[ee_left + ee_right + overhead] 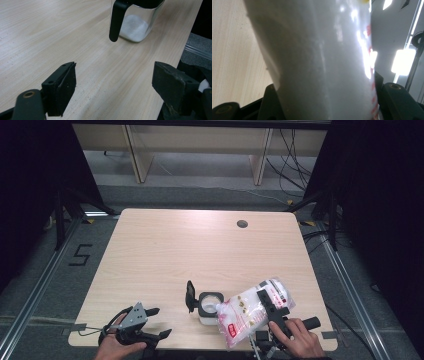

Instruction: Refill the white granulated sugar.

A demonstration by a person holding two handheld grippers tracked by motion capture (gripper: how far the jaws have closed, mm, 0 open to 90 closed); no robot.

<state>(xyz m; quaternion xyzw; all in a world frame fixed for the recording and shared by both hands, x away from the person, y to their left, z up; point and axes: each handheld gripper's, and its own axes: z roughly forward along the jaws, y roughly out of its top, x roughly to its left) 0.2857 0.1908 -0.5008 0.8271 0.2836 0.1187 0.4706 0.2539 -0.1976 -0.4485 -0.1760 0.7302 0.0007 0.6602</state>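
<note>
High view: right claw (264, 296) clamped around tilted white bag (248, 312) over open jar (210, 306) on wooden surface (170, 250), left claw (159, 322) spread wide, holding nothing.

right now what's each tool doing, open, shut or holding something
Left tool: open, nothing between its jaws, short of the jar.
Right tool: shut on the white bag, tilted toward the jar.

Pale wood-grain table (200, 250) with rounded corners, and a small dark cable hole (242, 224) around 1 o'clock. Down at 6 o'clock a clear jar (210, 309) with white powder stands on it, black lid (190, 295) flipped up.
</note>
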